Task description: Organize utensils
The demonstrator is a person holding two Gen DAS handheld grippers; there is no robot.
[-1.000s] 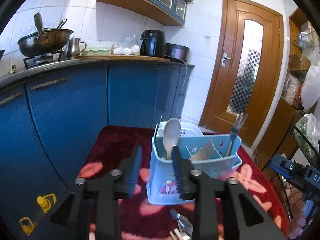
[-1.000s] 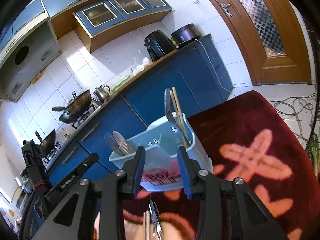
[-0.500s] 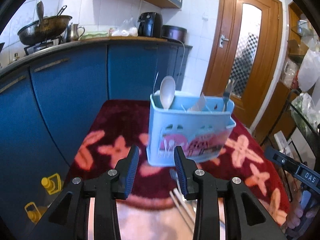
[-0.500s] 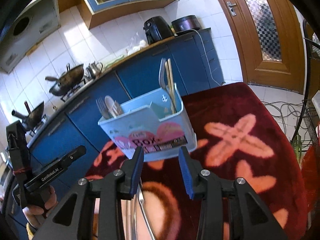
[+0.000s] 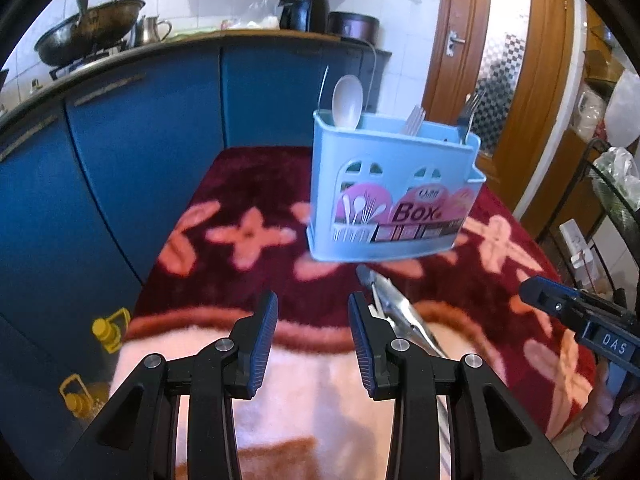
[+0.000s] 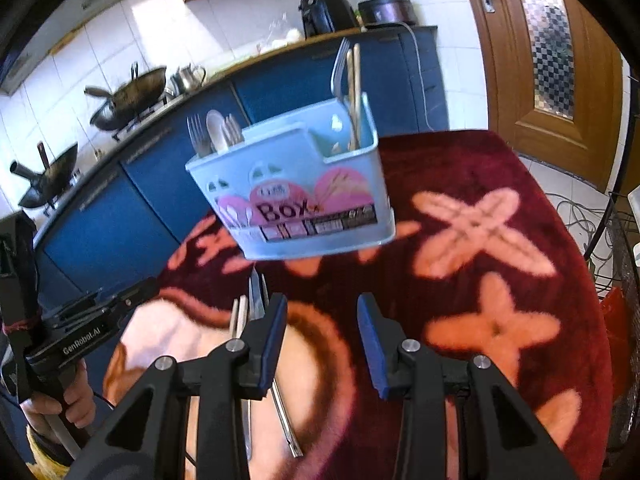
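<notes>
A light blue utensil caddy (image 5: 394, 196) (image 6: 298, 200) marked "Box" stands on a dark red flowered cloth (image 5: 248, 216) (image 6: 480, 240). It holds a white spoon (image 5: 347, 101), forks (image 5: 468, 114) (image 6: 340, 68) and wooden chopsticks (image 6: 354, 92). Loose metal utensils (image 5: 394, 312) (image 6: 256, 300) lie on the cloth in front of the caddy. My left gripper (image 5: 313, 340) is open with nothing between its fingers, just left of those utensils. My right gripper (image 6: 322, 340) is open and empty too, just right of them.
Blue kitchen cabinets (image 5: 120, 140) run behind the table, with woks (image 6: 128, 96), a kettle and appliances (image 5: 304, 10) on the counter. A wooden door (image 5: 500, 60) stands at the right. A wire rack (image 6: 624, 260) is by the table's right edge.
Both grippers have drawn back from the caddy and tilted down. The caddy now sits farther off, and the loose utensils on the cloth have come into view between the two grippers.
</notes>
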